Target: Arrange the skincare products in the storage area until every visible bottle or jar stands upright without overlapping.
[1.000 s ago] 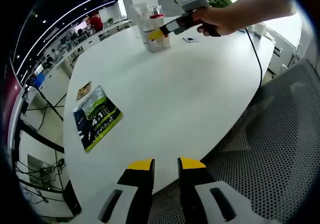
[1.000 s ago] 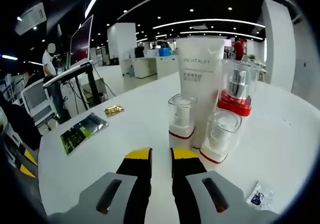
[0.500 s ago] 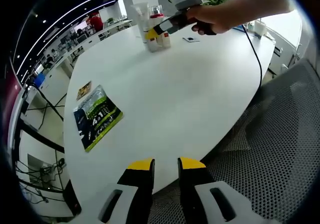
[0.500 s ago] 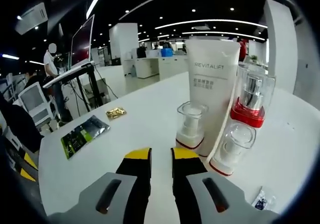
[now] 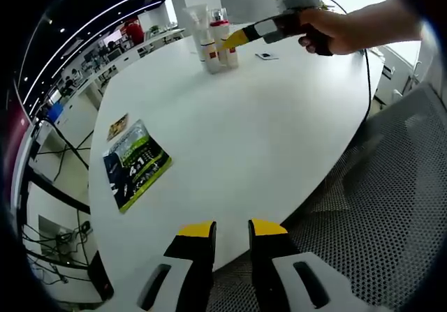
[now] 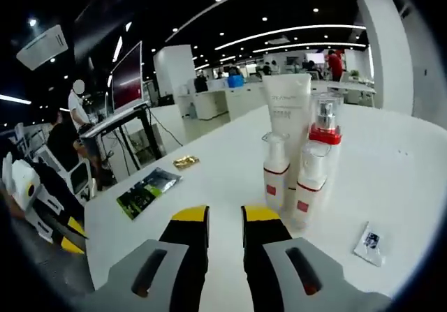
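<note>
Several skincare products stand upright in a tight cluster on the white table [image 6: 391, 186]: a tall white tube [image 6: 290, 113], a pump bottle with a red collar [image 6: 322, 132], and two small white bottles with red bands [image 6: 274, 169] [image 6: 305, 186] in front. The left gripper view has the same cluster [image 5: 211, 41] far across the table. My right gripper [image 6: 225, 218] is shut with nothing in it, a short way back from the small bottles; a hand [image 5: 335, 34] holds it just right of the cluster. My left gripper [image 5: 231, 229] is shut over the table's near edge.
A green leaflet [image 5: 134, 164] and a small gold packet [image 5: 116, 125] lie on the table's left side. A white sachet [image 6: 369, 242] lies right of the bottles. A black mesh chair [image 5: 391, 207] stands by the near edge. Desks and people are behind.
My right gripper has drawn back from the bottles, which now look smaller and farther off. In the left gripper view it has moved right, off the cluster. The left gripper is still.
</note>
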`<state>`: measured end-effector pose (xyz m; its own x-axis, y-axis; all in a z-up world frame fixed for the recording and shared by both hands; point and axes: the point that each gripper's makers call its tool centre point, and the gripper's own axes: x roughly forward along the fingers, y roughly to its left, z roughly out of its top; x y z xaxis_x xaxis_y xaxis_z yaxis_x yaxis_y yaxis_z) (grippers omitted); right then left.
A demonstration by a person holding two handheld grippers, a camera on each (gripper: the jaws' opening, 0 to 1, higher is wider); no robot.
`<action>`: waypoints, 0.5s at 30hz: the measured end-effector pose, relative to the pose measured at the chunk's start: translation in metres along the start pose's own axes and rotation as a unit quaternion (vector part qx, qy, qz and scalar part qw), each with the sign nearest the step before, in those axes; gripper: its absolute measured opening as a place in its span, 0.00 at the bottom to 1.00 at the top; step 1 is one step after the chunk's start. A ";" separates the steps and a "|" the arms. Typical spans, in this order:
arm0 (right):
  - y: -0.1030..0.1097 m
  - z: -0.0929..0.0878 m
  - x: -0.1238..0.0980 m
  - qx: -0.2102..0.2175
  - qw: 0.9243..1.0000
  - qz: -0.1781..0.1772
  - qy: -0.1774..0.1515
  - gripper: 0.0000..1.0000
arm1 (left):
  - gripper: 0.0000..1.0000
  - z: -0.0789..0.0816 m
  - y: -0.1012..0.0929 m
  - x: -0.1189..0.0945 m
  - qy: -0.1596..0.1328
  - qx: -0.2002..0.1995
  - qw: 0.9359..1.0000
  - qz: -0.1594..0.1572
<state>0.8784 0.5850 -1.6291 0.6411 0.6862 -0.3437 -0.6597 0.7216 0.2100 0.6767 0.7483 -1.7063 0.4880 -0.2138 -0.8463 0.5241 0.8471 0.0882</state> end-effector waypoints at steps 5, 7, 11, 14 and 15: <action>0.019 -0.001 -0.030 0.024 1.000 0.004 -0.008 0.21 | 0.19 0.000 -0.001 0.000 0.000 0.005 1.000 -0.002; 0.026 0.000 -0.040 0.027 1.000 0.002 -0.010 0.25 | 0.19 0.000 -0.002 0.000 -0.001 0.006 1.000 -0.002; 0.040 -0.003 -0.057 0.034 0.999 0.001 -0.006 0.31 | 0.19 0.001 -0.003 0.000 -0.003 0.018 1.000 -0.004; 0.054 0.000 -0.070 0.017 1.000 0.009 -0.011 0.32 | 0.20 0.003 -0.004 -0.001 -0.008 0.021 1.000 -0.005; 0.057 0.000 -0.072 0.016 1.000 0.010 -0.011 0.34 | 0.20 0.003 -0.004 -0.001 -0.008 0.021 1.000 -0.006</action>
<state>0.7941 0.5767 -1.5924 0.6374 0.7017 -0.3183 -0.6597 0.7104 0.2452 0.6761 0.7433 -1.7044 0.4918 -0.2315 -0.8394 0.5592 0.8229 0.1007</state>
